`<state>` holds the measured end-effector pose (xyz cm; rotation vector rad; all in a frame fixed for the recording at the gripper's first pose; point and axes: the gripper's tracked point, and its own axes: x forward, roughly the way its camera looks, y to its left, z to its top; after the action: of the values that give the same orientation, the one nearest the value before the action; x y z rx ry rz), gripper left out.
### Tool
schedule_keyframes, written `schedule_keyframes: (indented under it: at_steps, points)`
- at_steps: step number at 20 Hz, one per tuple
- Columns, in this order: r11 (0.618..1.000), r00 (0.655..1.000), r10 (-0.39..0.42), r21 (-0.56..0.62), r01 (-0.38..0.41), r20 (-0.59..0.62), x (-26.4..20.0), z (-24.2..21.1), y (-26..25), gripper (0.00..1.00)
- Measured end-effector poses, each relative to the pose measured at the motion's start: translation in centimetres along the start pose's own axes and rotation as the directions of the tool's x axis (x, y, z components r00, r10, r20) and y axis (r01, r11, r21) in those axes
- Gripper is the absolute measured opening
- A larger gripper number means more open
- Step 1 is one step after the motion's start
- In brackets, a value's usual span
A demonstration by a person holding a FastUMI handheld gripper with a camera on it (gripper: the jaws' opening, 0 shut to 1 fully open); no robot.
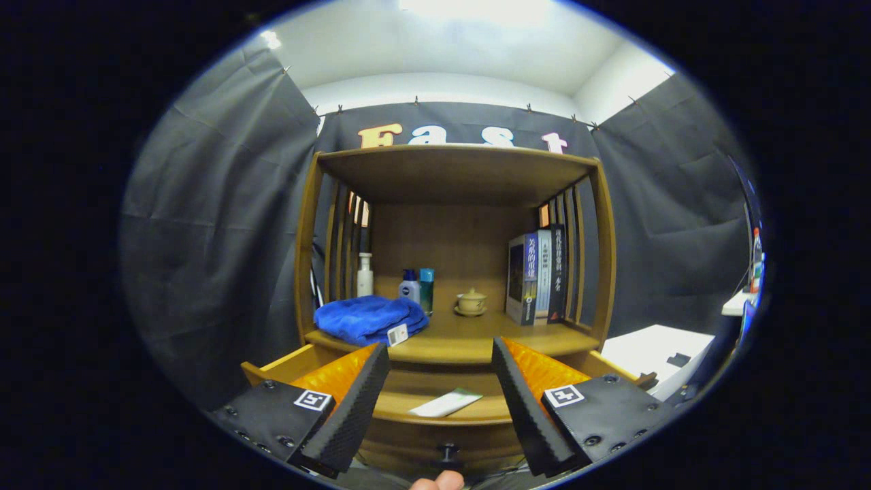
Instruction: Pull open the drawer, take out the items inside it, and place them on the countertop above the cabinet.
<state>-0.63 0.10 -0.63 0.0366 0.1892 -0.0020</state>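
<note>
Claw (441, 395) hangs spread and empty over the pulled-out drawer (435, 401), level, aimed at the cabinet. A flat white packet (446, 403) lies between the fingers at six o'clock from the blue towel (369, 318) on the tabletop (469, 340). Next, I'd say: tip down and pinch the packet.

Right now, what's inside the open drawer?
A flat white packet lies on the drawer floor, between the open gripper fingers. The drawer's corners are covered by the fingers, so more may hide there.
</note>
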Motion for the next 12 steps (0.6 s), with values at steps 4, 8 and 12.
schedule_keyframes:
  at_steps: [4,8,12]
  points:
    - [0.987,0.965,-0.142,0.046,0.156,-0.220,4.3,-1.5,-2.2,0.99]
    - [0.968,0.840,-0.163,0.083,0.239,-0.517,6.7,-7.5,-2.9,0.98]
    - [0.943,0.671,-0.146,0.102,0.316,-0.727,7.3,-13.1,-2.7,0.99]
